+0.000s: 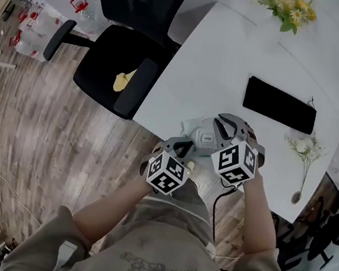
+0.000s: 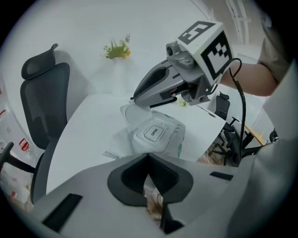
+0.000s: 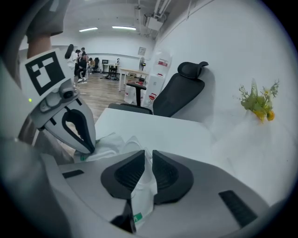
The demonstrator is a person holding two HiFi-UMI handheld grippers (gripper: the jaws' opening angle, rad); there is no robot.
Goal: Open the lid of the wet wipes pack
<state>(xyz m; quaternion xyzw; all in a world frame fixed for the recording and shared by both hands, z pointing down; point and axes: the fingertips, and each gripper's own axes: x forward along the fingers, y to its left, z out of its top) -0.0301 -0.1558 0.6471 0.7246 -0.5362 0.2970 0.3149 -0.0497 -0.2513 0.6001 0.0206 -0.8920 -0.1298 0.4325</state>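
Observation:
The white wet wipes pack (image 1: pixel 196 129) lies near the front edge of the white table (image 1: pixel 229 59). In the left gripper view its white frame carries an "OPEN" sticker (image 2: pixel 155 133), and its clear lid (image 2: pixel 132 113) is tilted up at the far side. My right gripper (image 1: pixel 217 124) comes in from the right and is shut on that lid, which shows as a thin translucent flap between its jaws (image 3: pixel 148 155). My left gripper (image 1: pixel 189 148) is shut on the pack's near edge (image 2: pixel 148 155). From the right gripper view, its tips (image 3: pixel 90 149) rest on the pack's crumpled end.
A black office chair (image 1: pixel 125 45) stands at the table's left corner over wooden floor. On the table lie a flat black case (image 1: pixel 279 104), a flower sprig (image 1: pixel 304 146) and a yellow bouquet (image 1: pixel 288 6). A black cable (image 2: pixel 240 116) hangs from the right gripper.

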